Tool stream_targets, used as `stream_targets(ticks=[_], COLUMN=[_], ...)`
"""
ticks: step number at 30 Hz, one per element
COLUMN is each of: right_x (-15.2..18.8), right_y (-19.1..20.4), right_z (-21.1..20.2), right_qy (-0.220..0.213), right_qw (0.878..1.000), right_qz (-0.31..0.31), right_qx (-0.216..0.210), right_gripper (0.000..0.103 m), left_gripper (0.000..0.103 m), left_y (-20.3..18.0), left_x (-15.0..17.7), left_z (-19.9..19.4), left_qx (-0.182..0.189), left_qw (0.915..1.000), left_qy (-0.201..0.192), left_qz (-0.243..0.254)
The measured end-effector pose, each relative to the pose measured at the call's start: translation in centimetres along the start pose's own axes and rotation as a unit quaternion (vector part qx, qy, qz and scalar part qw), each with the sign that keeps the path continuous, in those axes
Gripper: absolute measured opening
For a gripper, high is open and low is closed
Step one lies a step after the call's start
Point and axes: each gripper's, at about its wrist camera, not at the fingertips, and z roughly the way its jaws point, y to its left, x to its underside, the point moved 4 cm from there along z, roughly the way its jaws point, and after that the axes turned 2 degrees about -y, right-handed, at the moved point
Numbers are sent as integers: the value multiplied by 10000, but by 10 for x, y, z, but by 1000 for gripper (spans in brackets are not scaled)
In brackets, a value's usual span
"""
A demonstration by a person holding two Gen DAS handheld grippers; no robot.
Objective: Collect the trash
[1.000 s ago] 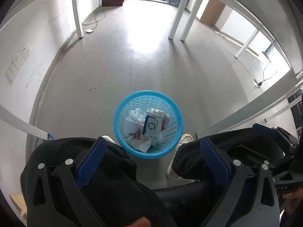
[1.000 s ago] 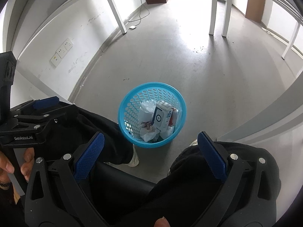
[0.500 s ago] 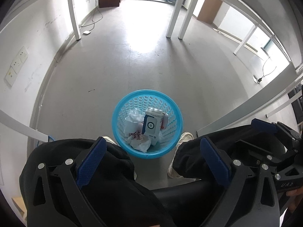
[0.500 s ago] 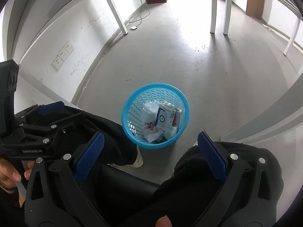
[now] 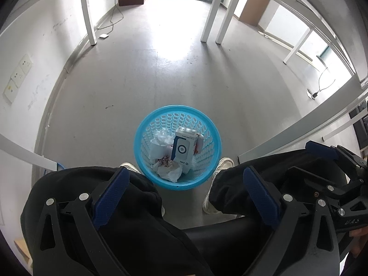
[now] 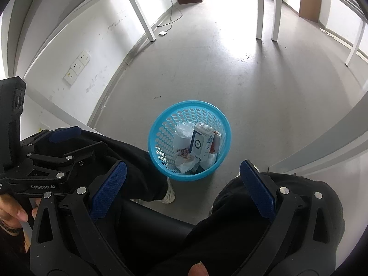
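A round blue plastic basket (image 5: 161, 119) stands on the grey floor between a seated person's feet. In it are a white and blue carton (image 5: 182, 148), a white paper cup (image 5: 156, 148) and crumpled tissue (image 5: 169, 172). My left gripper (image 5: 184, 176) hangs open above the person's knees, with nothing between its blue pads. The right wrist view shows the same basket (image 6: 191, 112) and carton (image 6: 200, 142). My right gripper (image 6: 183, 166) is open and empty too, held over the lap. Both grippers are well above the basket.
The person's legs in black trousers (image 5: 119, 207) and white shoes (image 5: 222, 163) flank the basket. White table legs (image 5: 210, 11) stand further off. A white wall with sockets (image 6: 78, 66) runs along the left, and a cable and adapter (image 5: 104, 35) lie by it.
Both views have drifted only slightly. The basket sits a little further right in the right wrist view. Both grippers stay open and empty.
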Motion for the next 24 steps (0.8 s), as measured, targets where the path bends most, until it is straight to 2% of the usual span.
stream_targets(ticks=[24], right_x=[0], right_y=[1], right_z=[2], right_qy=[-12], right_qw=[10000], right_qz=[37], right_qx=[-37], right_gripper=[95], left_gripper=[97], left_y=[8], left_x=[1], left_z=[2], left_qx=[-99], left_qw=[9999], left_qy=[31], left_qz=[-60])
